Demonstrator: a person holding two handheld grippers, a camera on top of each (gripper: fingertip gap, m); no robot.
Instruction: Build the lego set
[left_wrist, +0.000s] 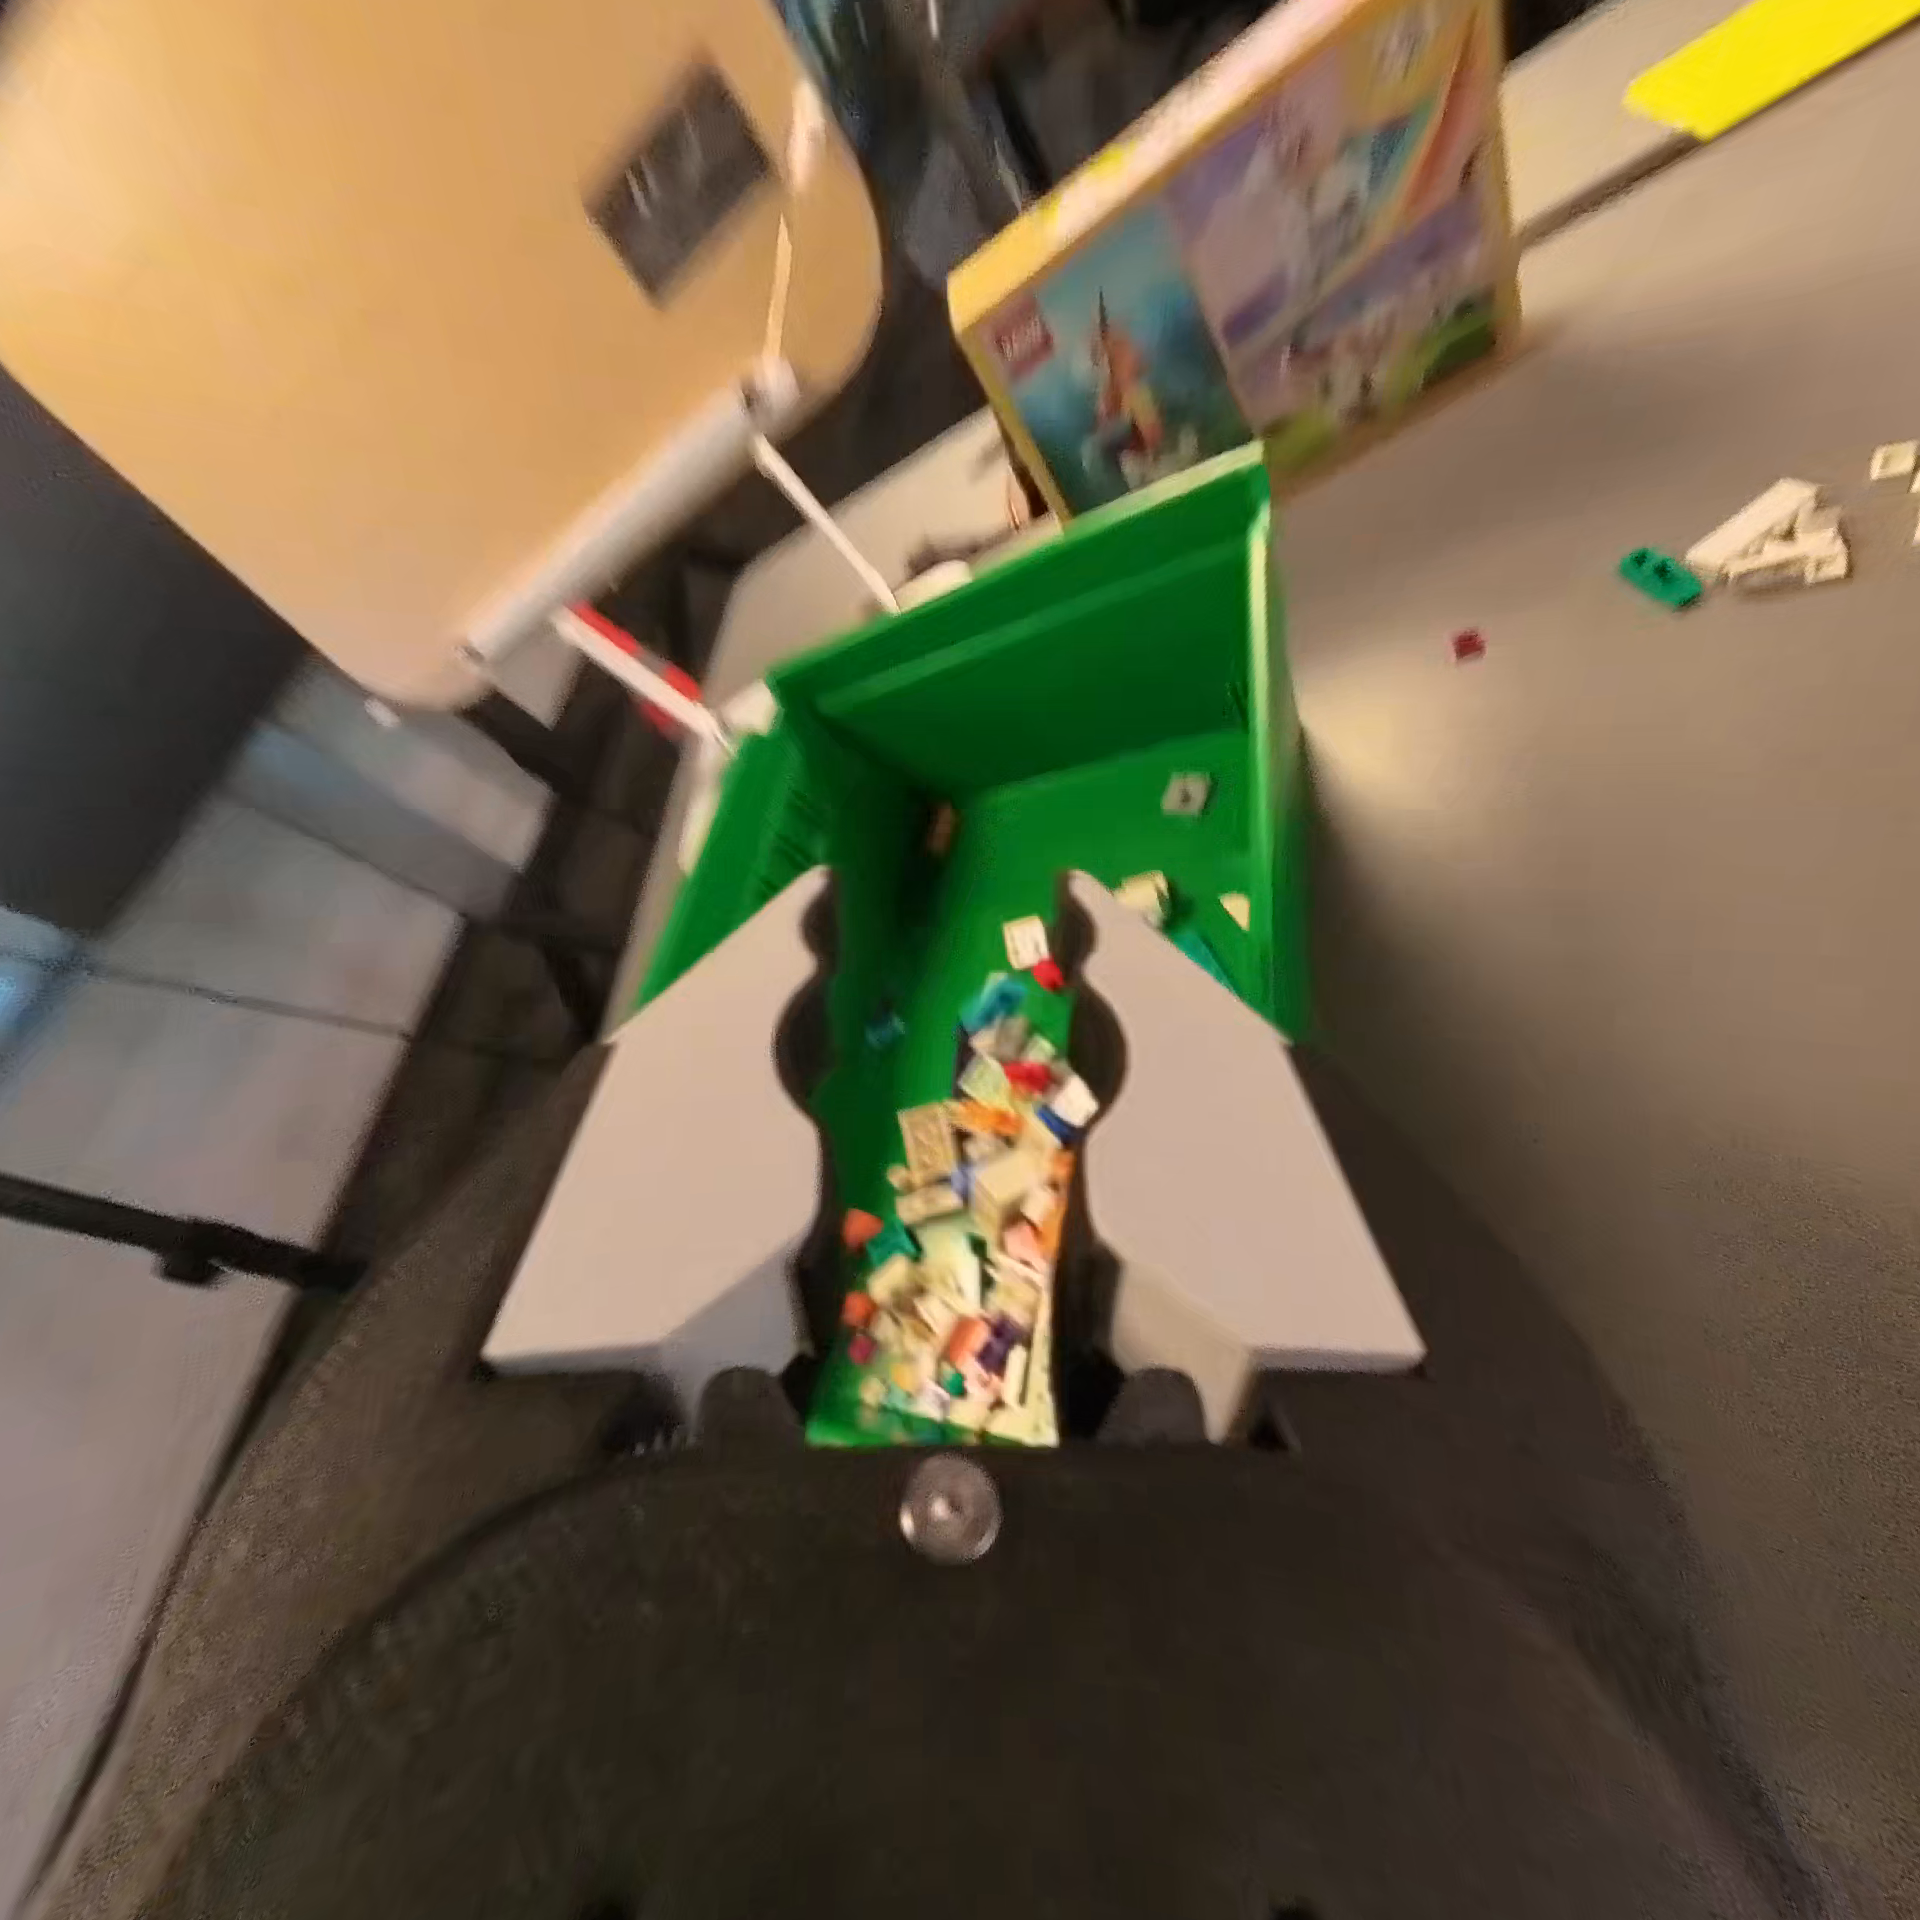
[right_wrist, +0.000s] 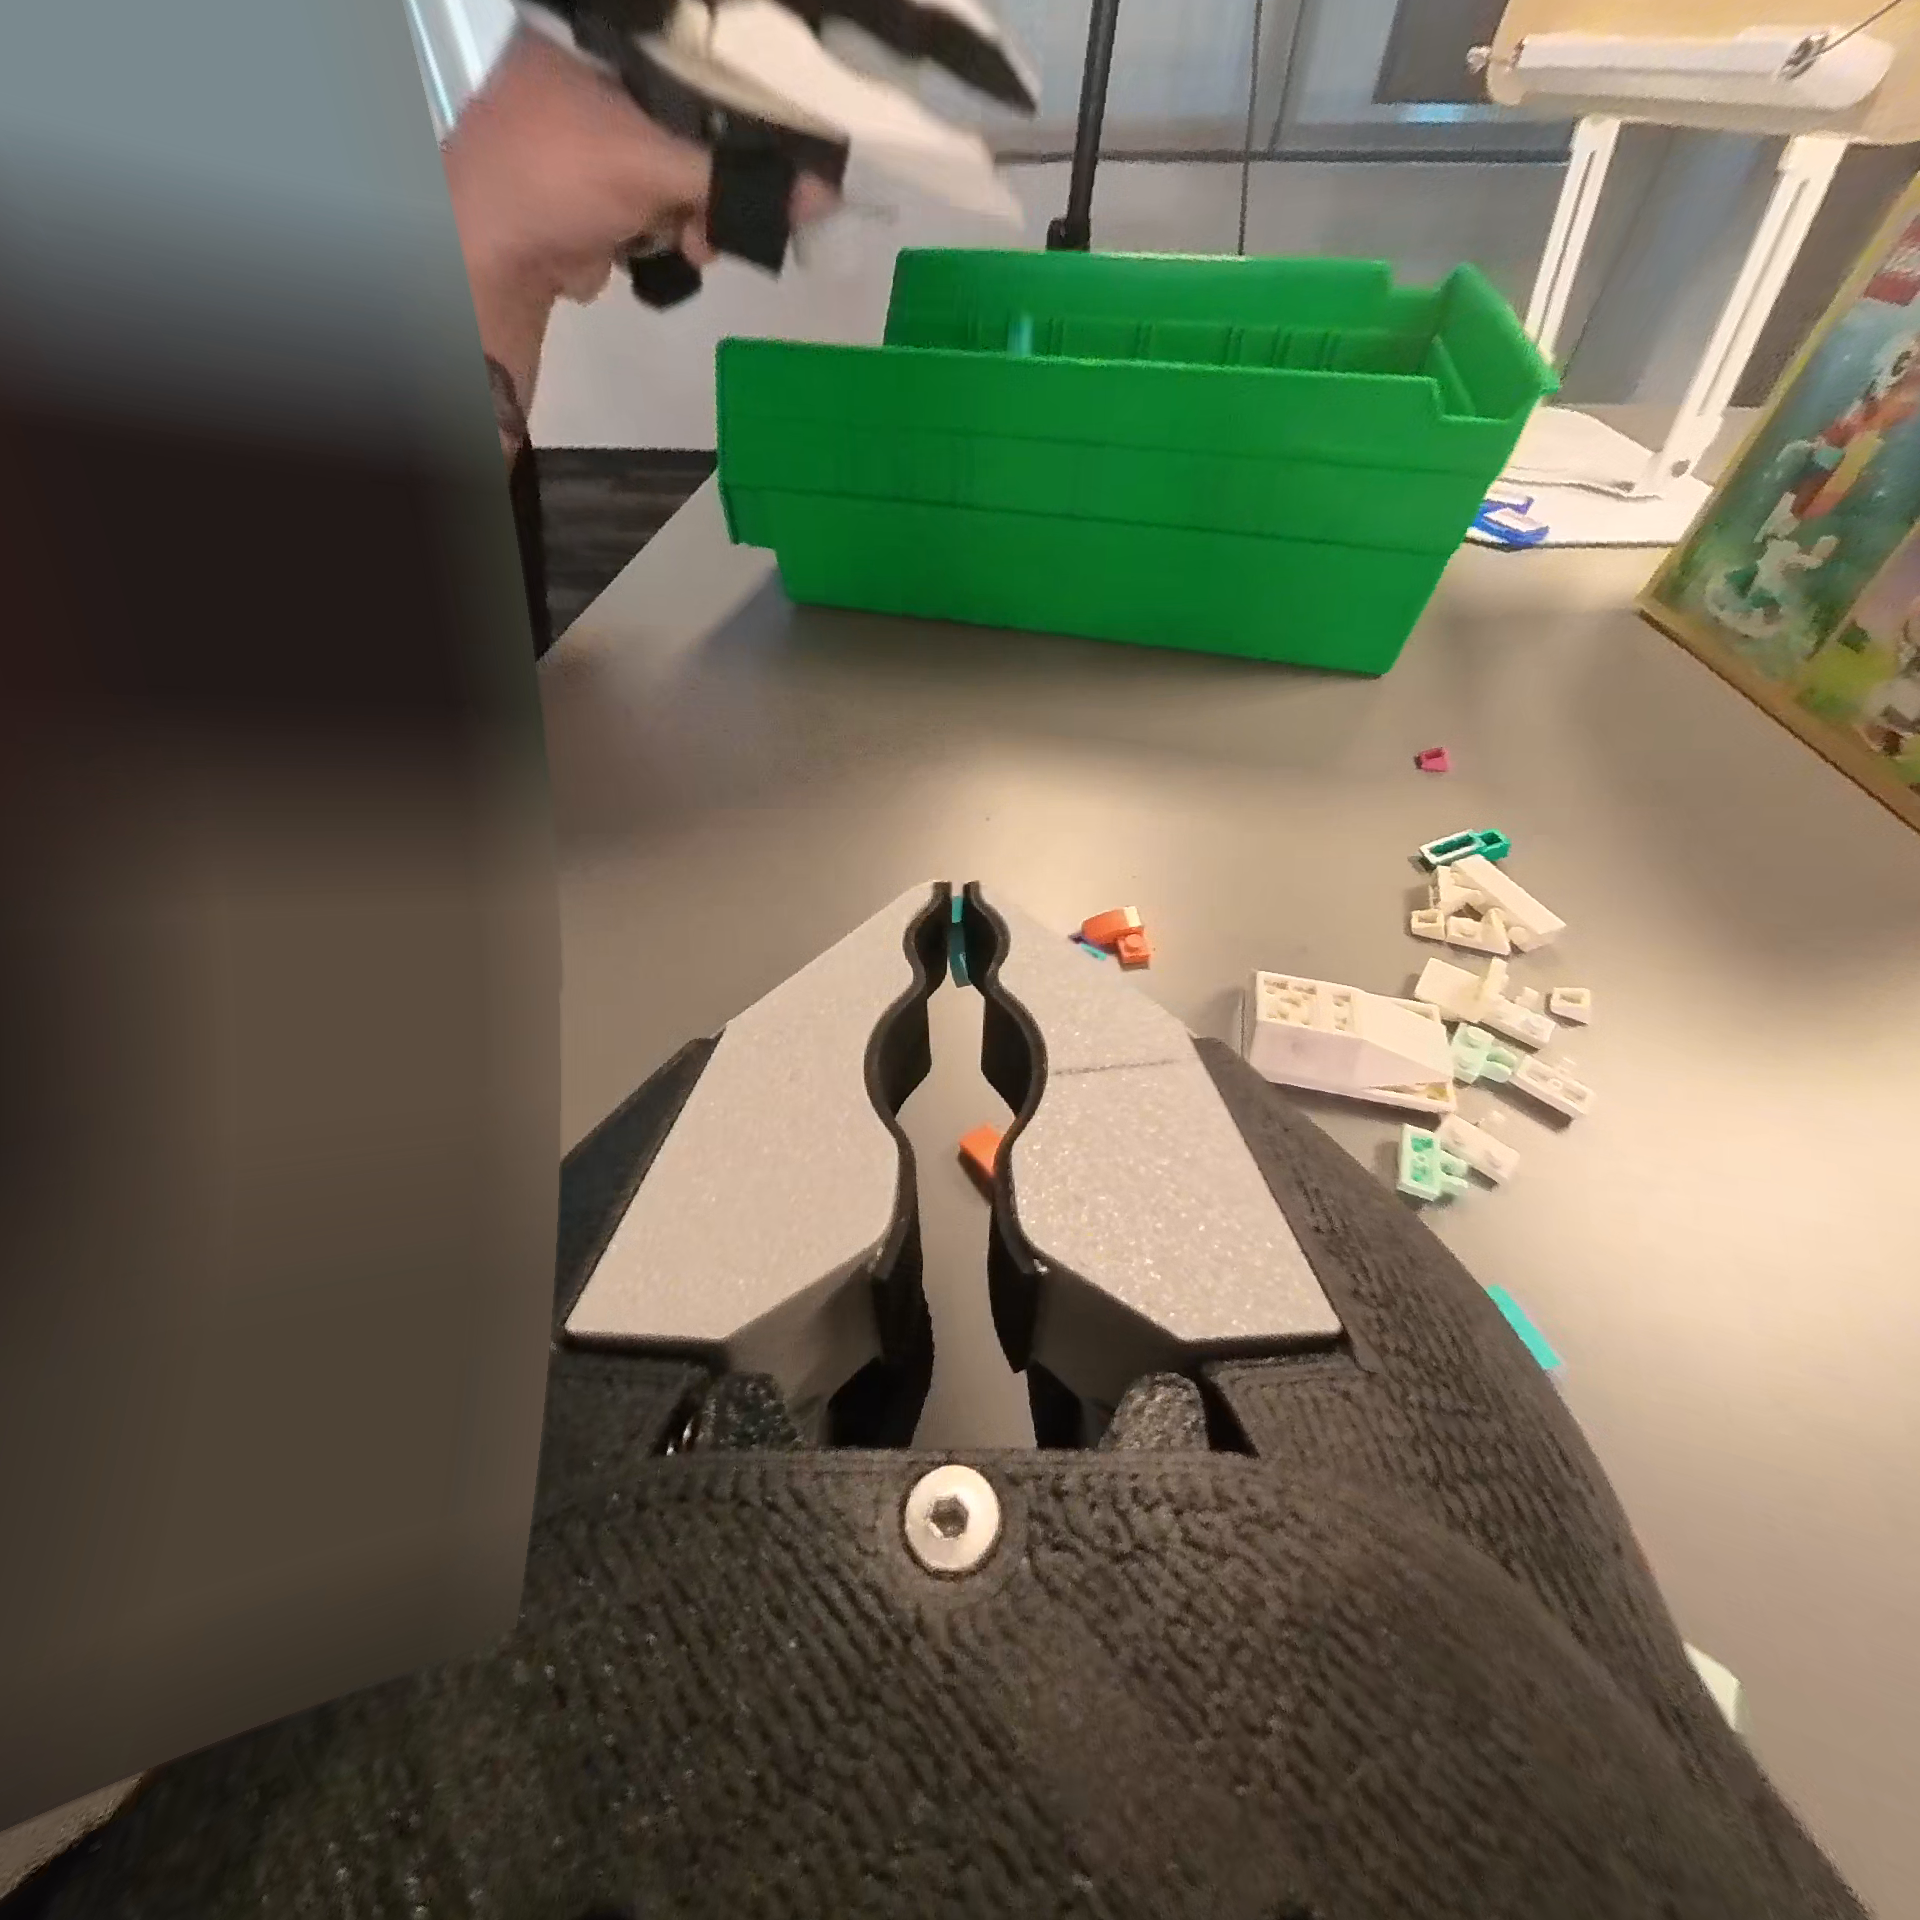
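Observation:
My left gripper (left_wrist: 951, 883) is open and empty, held above the green bin (left_wrist: 1029, 686), looking down into it. Several small coloured bricks (left_wrist: 977, 1195) lie heaped on the bin floor between my fingers. The view is blurred by motion. My right gripper (right_wrist: 957, 894) is shut on a thin teal piece (right_wrist: 957, 940) pinched at its fingertips, low over the grey table (right_wrist: 831, 779). The green bin (right_wrist: 1101, 468) stands beyond it. The left gripper (right_wrist: 810, 114) shows above the bin's left end in the right wrist view. An orange brick (right_wrist: 980, 1146) lies on the table between my right fingers.
Loose white, mint, teal and orange bricks (right_wrist: 1475, 997) lie on the table to the right; a small magenta brick (right_wrist: 1434, 761) lies alone. A picture-printed toy box (left_wrist: 1247, 281) stands behind the bin, and it also shows in the right wrist view (right_wrist: 1829, 540). A beige chair (left_wrist: 395, 291) stands off the table's left edge. My right fingertips sit around 30 cm from my left ones.

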